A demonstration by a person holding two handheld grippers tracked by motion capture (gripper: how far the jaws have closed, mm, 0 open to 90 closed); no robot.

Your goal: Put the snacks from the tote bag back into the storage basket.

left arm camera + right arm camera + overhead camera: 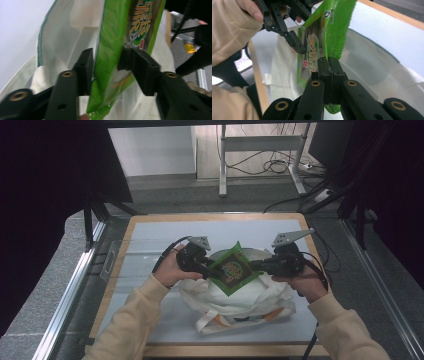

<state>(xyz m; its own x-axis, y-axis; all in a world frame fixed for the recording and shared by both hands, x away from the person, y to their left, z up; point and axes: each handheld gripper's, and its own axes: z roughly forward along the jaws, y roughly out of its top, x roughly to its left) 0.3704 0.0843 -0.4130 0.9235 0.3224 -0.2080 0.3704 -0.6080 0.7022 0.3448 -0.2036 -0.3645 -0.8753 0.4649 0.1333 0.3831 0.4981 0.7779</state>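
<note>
A green snack packet (231, 270) hangs in the air over the mouth of a white cloth tote bag (235, 300) that lies on the table. My right gripper (252, 266) is shut on the packet's right edge; the right gripper view shows its jaws (329, 61) pinched tight on the crimped seam of the packet (332, 27). My left gripper (210, 269) comes in from the other side. In the left gripper view its pads (106, 60) bear on both faces of the packet (112, 37), with the bag (65, 37) behind.
The bag lies on a white mat (150, 235) on a wooden table, handles toward the person. A clear plastic tray (117, 260) stands at the mat's left side. Desk legs and cables (270, 165) lie on the floor beyond the table.
</note>
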